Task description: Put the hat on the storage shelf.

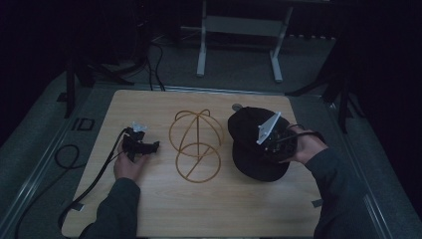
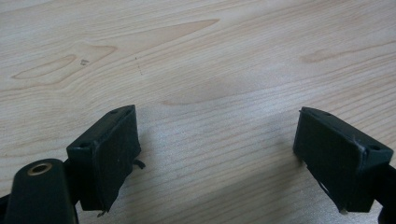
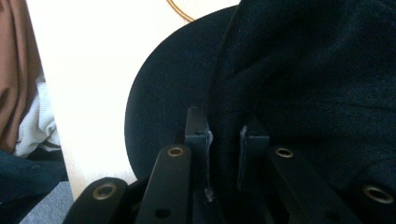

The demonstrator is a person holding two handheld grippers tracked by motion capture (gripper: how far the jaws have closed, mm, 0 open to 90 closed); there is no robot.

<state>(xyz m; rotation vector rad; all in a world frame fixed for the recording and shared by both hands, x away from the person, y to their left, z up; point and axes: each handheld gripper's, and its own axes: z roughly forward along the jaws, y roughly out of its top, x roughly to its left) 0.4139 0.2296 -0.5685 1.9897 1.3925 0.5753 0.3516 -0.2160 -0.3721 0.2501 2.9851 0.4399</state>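
A black cap (image 1: pixel 251 139) sits at the right of the wooden table (image 1: pixel 159 204), its brim toward the person. My right gripper (image 1: pixel 273 142) is shut on the cap's fabric near the brim; in the right gripper view the jaws pinch a fold of the black cap (image 3: pixel 289 74), the right gripper (image 3: pixel 223 154) close together. A gold wire cap-shaped stand (image 1: pixel 195 144) lies mid-table, left of the cap. My left gripper (image 1: pixel 149 147) rests on the table left of the stand. In the left gripper view the left gripper (image 2: pixel 217 154) is open, jaws wide apart over bare wood.
A small round object (image 1: pixel 237 106) lies at the table's far edge behind the cap. A black cable (image 1: pixel 94 174) trails from the left gripper off the table's left side. Metal frame legs (image 1: pixel 201 55) stand on the floor beyond the table.
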